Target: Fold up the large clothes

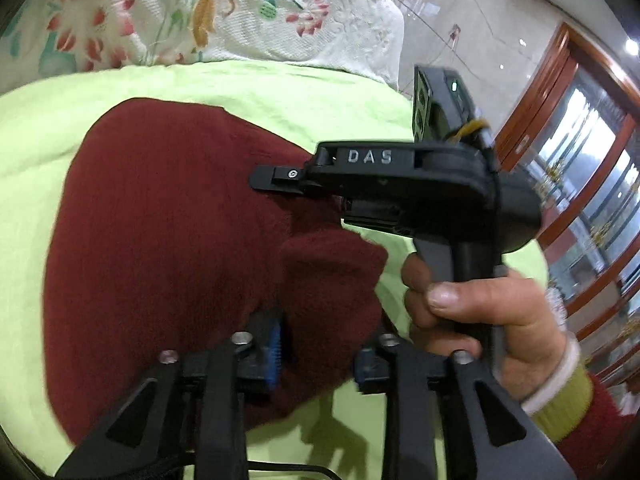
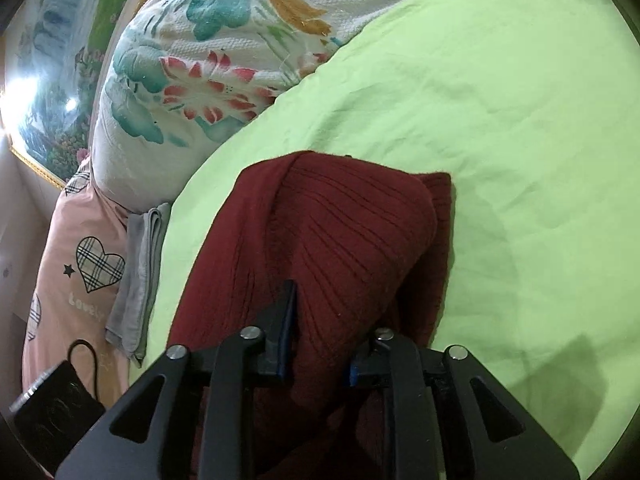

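Wrinkled lime sheet (image 2: 500,120) underlies ribbed maroon knit sweater (image 2: 320,232); left tool (image 1: 318,360) and right tool (image 2: 320,356) pinch its folds.

Each camera is sitting just behind its own fingers, looking forward and down at close range. The left wrist view is facing across the dark red sweater (image 1: 168,240) on the green sheet (image 1: 48,160) toward the right gripper (image 1: 264,180) and a floral cover (image 1: 200,12) — the right wrist view is sharing that sweater (image 2: 320,240), sheet (image 2: 500,120) and cover (image 2: 208,80), nearer still.
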A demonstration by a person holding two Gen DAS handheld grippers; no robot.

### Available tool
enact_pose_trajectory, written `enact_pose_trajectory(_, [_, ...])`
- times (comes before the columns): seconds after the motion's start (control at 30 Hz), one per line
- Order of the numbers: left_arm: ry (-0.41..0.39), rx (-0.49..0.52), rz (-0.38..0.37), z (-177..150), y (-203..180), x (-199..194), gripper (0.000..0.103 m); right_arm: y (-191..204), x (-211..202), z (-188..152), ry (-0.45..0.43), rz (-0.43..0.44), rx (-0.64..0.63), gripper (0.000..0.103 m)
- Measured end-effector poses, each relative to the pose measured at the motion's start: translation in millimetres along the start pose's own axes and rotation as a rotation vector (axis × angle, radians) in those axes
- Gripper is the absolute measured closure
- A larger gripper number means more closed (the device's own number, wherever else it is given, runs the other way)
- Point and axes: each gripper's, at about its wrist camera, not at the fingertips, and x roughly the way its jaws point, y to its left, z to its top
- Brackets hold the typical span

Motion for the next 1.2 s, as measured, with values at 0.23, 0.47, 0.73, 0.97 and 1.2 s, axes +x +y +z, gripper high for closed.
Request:
enact_pose_trajectory(0.23, [-0.083,-0.052,0.019,-25,26,-86,0.023,10,-19,-8,-0.029,-0.073,-0.035,0.056])
enact_pose_trajectory(0.47, [-0.091,-0.197,0.054,-22,87,-110,0.02,12,-45,-31,-0.08,-0.037,0.016,0.025])
enact_pose_trajectory(0.73, [0.002,-0.324,-0.019,1,125,-63,0.02,-4,-34,-37,-0.024,-0.037,0.068,0.025])
enact_pose_trajectory(0.97, [0.172,-0.347,-0.057,10,142,-1,0.002,-7,-25,-33,0.012,-0.027,0.068,0.025])
enact_pose_trajectory(1.2, [0.195,-0.2,-0.002,13,119,24,0.01,-14,-10,-25,0.038,-0.008,0.057,0.025])
